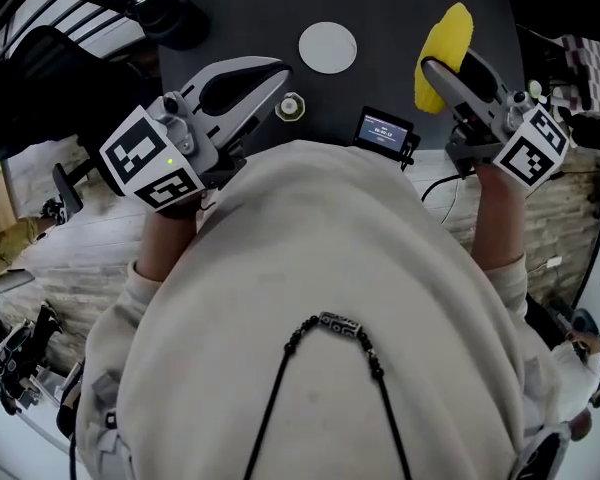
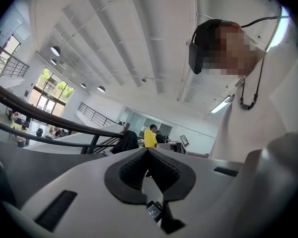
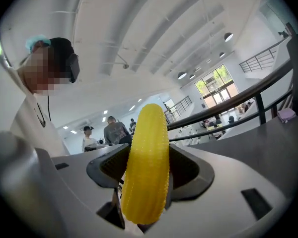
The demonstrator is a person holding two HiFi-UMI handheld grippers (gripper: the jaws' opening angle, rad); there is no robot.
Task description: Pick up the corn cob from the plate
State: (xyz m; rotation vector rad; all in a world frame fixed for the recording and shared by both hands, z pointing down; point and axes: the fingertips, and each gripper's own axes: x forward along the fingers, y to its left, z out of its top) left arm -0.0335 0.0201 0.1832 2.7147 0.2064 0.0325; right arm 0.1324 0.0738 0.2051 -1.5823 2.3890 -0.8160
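A yellow corn cob [image 1: 447,46] is held upright above the dark table's right side, with my right gripper [image 1: 432,70] shut on it. In the right gripper view the corn cob [image 3: 146,167] fills the gap between the dark pads and sticks out past them. The round white plate [image 1: 328,47] lies bare on the table, left of the cob. My left gripper [image 1: 278,71] hangs over the table's near left part with its jaws closed together and nothing in them. In the left gripper view the left gripper's pads [image 2: 161,168] meet at the tip.
The dark table [image 1: 240,8] has a small round object [image 1: 290,107] and a small screen device [image 1: 385,131] near its front edge. A black chair [image 1: 170,18] stands at the table's left corner. The person's pale top fills the lower head view.
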